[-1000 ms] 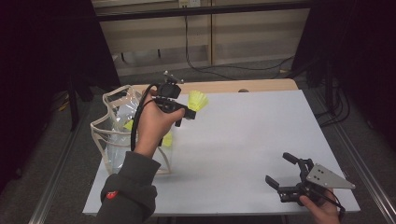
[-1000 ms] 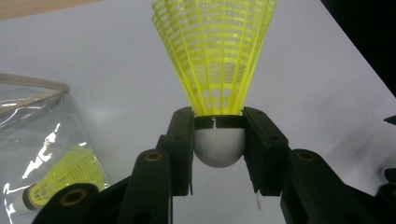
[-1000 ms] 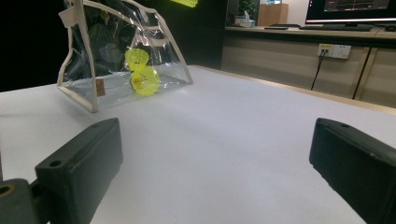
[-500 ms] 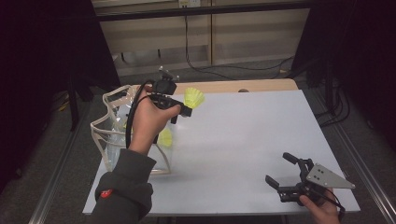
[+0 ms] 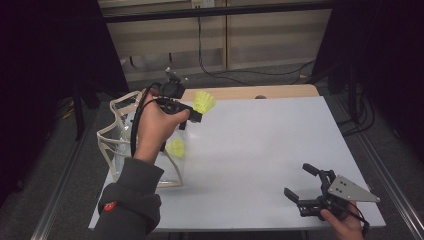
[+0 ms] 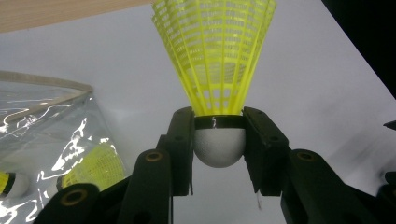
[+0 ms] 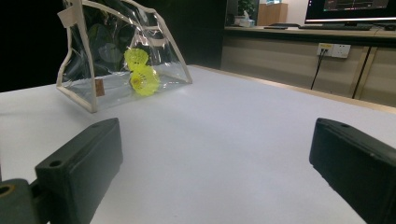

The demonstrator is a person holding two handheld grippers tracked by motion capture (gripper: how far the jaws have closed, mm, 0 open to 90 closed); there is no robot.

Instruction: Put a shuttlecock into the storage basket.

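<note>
**A:** Where is the left tool (image 5: pixel 192 116)?

**B:** In the high view it is raised over the far left part of the white worktop (image 5: pixel 270 150), just beside the clear bag (image 5: pixel 117 150). Its jaws are clamped on the white cork of a yellow shuttlecock (image 6: pixel 215 70), one jaw on each side. In the left gripper view the skirt fans upward from between the jaws.

**A:** And the bag?

**B:** It stands at the worktop's left edge, see-through with a cream trim. The left hand (image 5: pixel 157 127) and its grey sleeve (image 5: pixel 131 202) partly cover it from above. The right gripper view shows it upright in the distance, with yellow shuttlecocks inside (image 7: pixel 140 72). I count two there, though the folds of plastic make that uncertain. The left gripper view also shows a yellow skirt and a white cork through the plastic.

**A:** The right tool (image 5: pixel 306 189)?

**B:** It sits low at the near right corner of the worktop, well apart from the bag, with the right hand (image 5: pixel 342 227) behind it. Its jaws are spread wide and grip nothing; bare worktop lies between them in the right gripper view. The grey three-cornered plate (image 5: pixel 348 190) sits on top.
</note>
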